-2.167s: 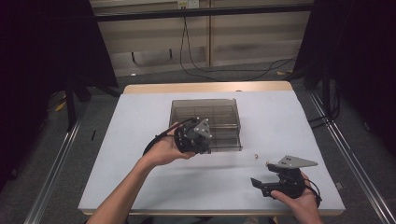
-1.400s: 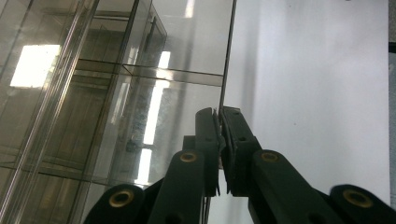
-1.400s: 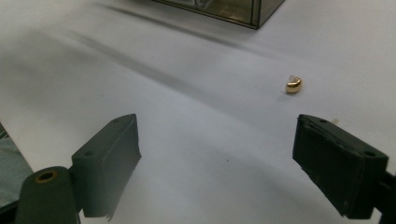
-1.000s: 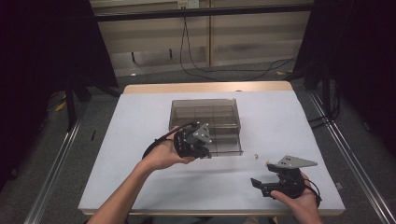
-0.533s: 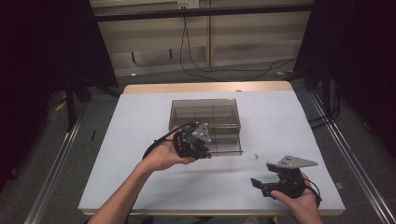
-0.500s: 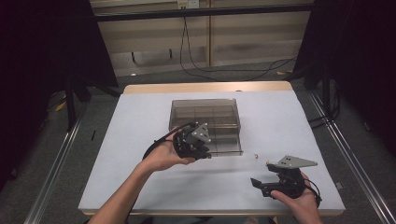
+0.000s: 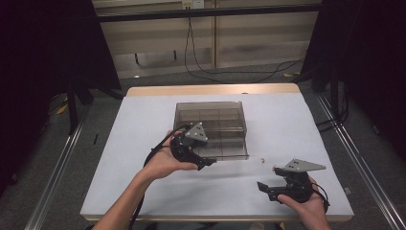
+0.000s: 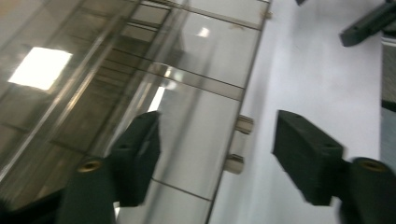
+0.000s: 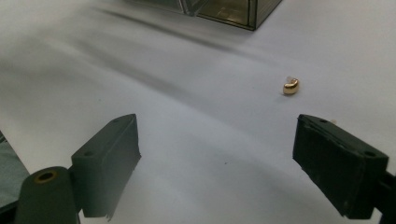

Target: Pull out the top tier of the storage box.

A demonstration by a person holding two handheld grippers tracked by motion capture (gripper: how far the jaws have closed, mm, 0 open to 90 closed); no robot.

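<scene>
High view: left gripper (image 7: pixel 207 162) at the near edge of the smoky clear compartment box (image 7: pixel 210 115), jaws just parted after being clenched moments before, nothing between them. Reads as a release at the box's front: lid now lying closed, judging by the flat, glossy pane over the dividers. Lid work probably finished, hand free to back away.

Left gripper view: jaws well spread, straddling the box's front edge; one jaw over the lid (image 8: pixel 196 140), the other over bare white table (image 8: pixel 303 70). Two small latch tabs (image 8: pixel 238 144) midway between the jaws, just beyond the tips, untouched by either pad.

Right gripper view: right gripper (image 9: pixel 215 163) released wide, hovering low over the table, holding nothing. Small gold bead (image 9: pixel 291 87) ahead of the tips, nearer the right-hand jaw, apart from both. Corner of the box farther off, beyond the bead.

High view again: bead (image 7: pixel 262 160) on the table just beside the box's near right corner, between the two grippers, closer to the right one (image 7: pixel 268 188).
</scene>
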